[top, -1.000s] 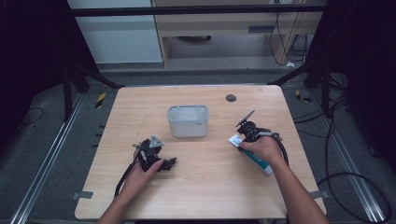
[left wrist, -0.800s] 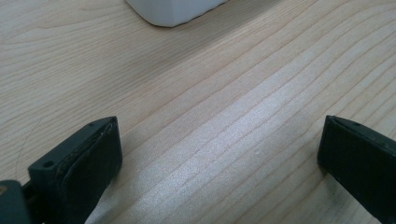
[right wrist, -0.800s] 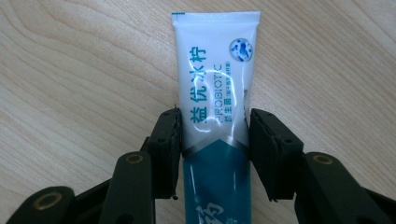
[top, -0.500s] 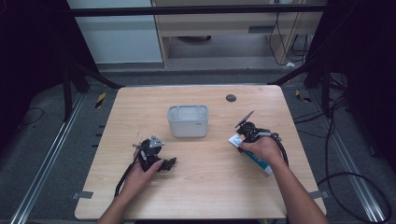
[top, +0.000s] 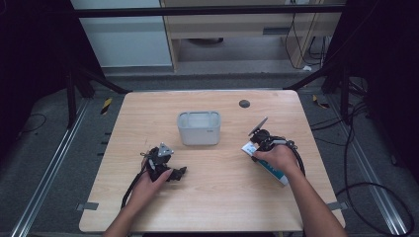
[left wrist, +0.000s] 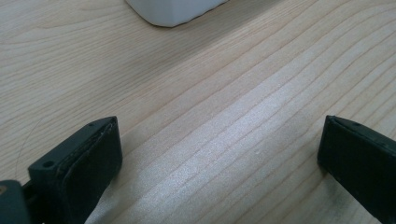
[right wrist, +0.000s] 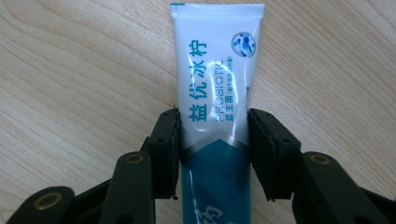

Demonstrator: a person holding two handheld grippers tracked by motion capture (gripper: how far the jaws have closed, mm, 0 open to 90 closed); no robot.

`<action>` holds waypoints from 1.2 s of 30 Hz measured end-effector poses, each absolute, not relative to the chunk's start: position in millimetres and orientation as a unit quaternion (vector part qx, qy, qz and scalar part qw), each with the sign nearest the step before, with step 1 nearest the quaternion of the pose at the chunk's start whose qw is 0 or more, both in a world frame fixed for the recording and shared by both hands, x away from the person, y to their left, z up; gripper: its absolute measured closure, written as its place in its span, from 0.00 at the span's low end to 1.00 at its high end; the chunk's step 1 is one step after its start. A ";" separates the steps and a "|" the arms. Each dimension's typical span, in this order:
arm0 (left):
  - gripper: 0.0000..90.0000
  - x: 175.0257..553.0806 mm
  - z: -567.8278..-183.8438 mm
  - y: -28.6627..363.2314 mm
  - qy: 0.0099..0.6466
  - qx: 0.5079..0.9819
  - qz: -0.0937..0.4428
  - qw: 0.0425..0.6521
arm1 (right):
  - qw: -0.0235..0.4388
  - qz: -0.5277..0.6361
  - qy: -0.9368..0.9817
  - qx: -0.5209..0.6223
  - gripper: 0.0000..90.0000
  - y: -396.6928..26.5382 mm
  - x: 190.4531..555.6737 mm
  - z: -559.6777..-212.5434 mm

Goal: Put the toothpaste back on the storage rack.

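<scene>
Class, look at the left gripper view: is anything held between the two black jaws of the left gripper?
No: the left gripper stands wide open, with bare light wooden table between its jaws.

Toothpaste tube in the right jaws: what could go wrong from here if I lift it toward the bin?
1. The right gripper pinches the toothpaste tube across its soft body, so it could slip or twist.
2. The tube is long and may not fit flat in the small grey bin.
3. The left gripper rests open on the table, unable to steady the bin if bumped.
</scene>
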State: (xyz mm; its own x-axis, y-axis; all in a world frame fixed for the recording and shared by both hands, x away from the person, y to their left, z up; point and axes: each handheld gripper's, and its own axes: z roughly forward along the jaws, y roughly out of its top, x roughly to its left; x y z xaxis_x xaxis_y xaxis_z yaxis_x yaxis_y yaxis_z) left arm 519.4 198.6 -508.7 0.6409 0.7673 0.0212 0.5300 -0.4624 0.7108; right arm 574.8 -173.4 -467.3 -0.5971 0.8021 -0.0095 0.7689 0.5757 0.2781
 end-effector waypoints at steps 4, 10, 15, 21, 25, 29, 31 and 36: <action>0.00 519.4 -508.7 198.6 0.387 0.838 0.172 0.345 | 0.068 0.121 0.886 0.443 0.63 -172.7 574.5 -466.9; 0.00 519.4 -508.7 198.6 0.387 0.837 0.172 0.345 | 0.070 0.121 0.887 0.441 0.66 -172.6 574.2 -466.1; 0.00 519.4 -508.7 198.6 0.387 0.837 0.172 0.345 | 0.076 0.122 0.885 0.443 0.72 -174.0 573.8 -465.2; 0.00 519.4 -508.7 198.6 0.387 0.837 0.172 0.345 | 0.074 0.121 0.885 0.443 0.75 -173.9 573.3 -464.2; 0.00 519.4 -508.7 198.6 0.387 0.838 0.172 0.345 | 0.074 0.123 0.884 0.445 0.79 -174.1 572.6 -462.9; 0.00 519.4 -508.7 198.6 0.387 0.837 0.172 0.345 | 0.080 0.131 0.881 0.448 0.85 -175.5 571.6 -460.3; 0.00 519.4 -508.7 198.6 0.387 0.837 0.172 0.345 | 0.081 0.136 0.877 0.453 0.86 -176.6 571.3 -458.9; 0.00 519.4 -508.7 198.6 0.387 0.838 0.172 0.345 | 0.084 0.148 0.874 0.456 0.87 -179.8 569.8 -458.9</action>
